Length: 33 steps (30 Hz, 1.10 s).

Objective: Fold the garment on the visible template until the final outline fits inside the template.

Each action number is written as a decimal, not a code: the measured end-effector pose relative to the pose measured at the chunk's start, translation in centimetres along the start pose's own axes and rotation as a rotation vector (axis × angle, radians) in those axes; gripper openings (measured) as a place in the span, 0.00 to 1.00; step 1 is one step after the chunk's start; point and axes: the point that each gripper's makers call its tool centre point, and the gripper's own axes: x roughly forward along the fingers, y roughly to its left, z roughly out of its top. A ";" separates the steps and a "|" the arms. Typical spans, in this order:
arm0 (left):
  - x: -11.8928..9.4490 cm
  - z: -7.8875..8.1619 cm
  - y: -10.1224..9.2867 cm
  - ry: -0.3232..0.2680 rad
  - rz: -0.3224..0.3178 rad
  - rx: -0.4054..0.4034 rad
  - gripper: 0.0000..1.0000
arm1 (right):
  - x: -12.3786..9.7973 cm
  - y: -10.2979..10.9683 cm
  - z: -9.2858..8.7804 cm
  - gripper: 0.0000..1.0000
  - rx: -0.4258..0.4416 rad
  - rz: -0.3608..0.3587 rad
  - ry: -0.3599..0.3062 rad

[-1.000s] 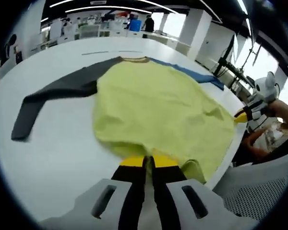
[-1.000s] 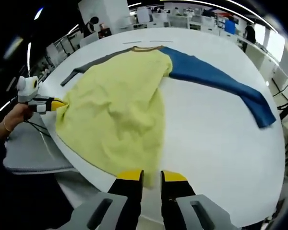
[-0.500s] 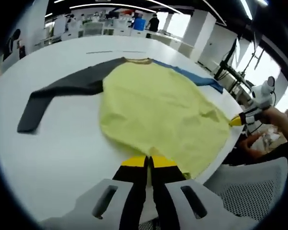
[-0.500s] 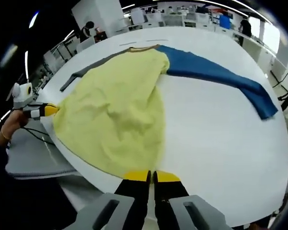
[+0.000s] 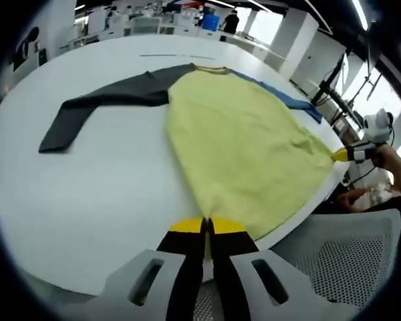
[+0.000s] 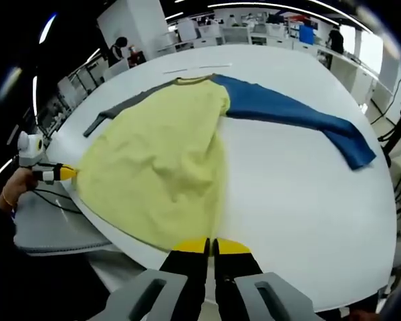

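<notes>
The long-sleeved shirt (image 5: pixel 247 147) is lying spread on the white round table (image 5: pixel 87 194), with its yellow body reaching the near edge, so the folding is hardly begun. Going from left to right in the left gripper view, the dark grey sleeve (image 5: pixel 107 107) is stretching out flat, then the yellow body, then the blue sleeve (image 6: pixel 294 114) on the far side, also unfolded. The left gripper (image 5: pixel 206 227) is pinching the yellow hem at one bottom corner with jaws closed, and the right gripper (image 6: pixel 211 246) is gripping the other bottom corner in the same way. I cannot make out a template outline clearly. All folds are remaining, I judge.
</notes>
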 end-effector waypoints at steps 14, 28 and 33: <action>0.5 -1.0 0.9 0.049 0.046 0.045 0.00 | 0.7 0.2 -1.6 0.00 0.039 0.003 0.040; -0.5 2.0 0.9 -0.095 0.033 0.093 0.34 | -0.3 -1.1 1.5 0.47 0.079 0.006 -0.117; -0.9 3.0 0.4 -0.148 0.009 0.100 0.44 | -0.9 -2.2 2.8 0.59 0.125 0.010 -0.186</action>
